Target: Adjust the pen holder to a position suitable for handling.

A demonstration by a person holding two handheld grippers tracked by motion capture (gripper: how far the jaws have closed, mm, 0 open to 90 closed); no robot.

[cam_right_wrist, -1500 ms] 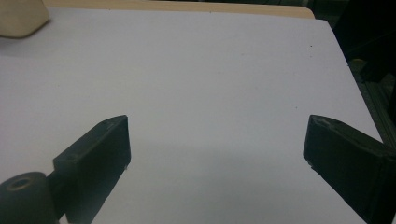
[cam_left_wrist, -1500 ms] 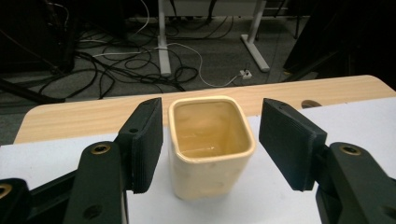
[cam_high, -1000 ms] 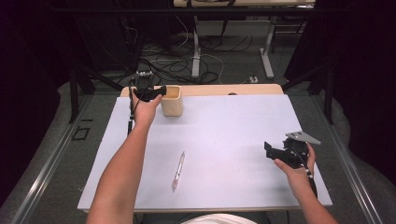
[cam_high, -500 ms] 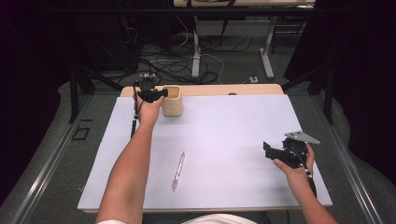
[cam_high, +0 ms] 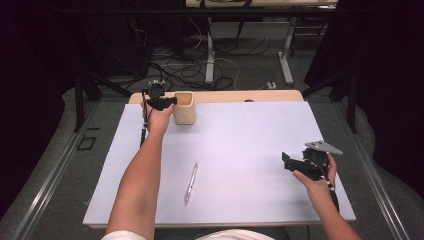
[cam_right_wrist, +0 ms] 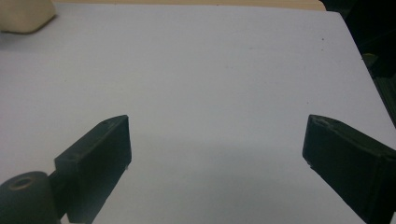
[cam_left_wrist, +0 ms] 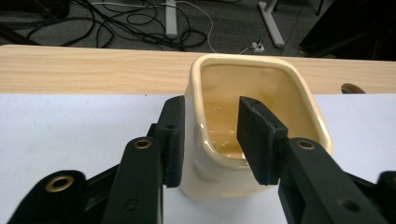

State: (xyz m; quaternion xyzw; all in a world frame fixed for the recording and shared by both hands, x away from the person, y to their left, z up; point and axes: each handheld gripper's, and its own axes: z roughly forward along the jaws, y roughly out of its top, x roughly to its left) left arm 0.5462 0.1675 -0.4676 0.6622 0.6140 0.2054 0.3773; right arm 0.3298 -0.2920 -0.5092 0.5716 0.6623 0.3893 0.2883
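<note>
A cream, rounded-square cup stands empty at the back left of the white mat. My left gripper reaches it from the left. In the left gripper view the cup's near wall stands between the jaws of my left gripper. One pad lies against the outside, and the other pad hangs inside, a gap away from the wall. These jaws have just been closing. My right gripper rests at the right of the mat; in its own view my right gripper is wide open over bare mat.
A clear pen lies on the white mat near the front, left of centre. A strip of bare wooden tabletop runs behind the mat. Cables and table legs cover the floor beyond. A corner of the cup shows in the right gripper view.
The left gripper has sunk slightly beside the cup and its jaws have narrowed. The right hand and the pen have stayed put.
</note>
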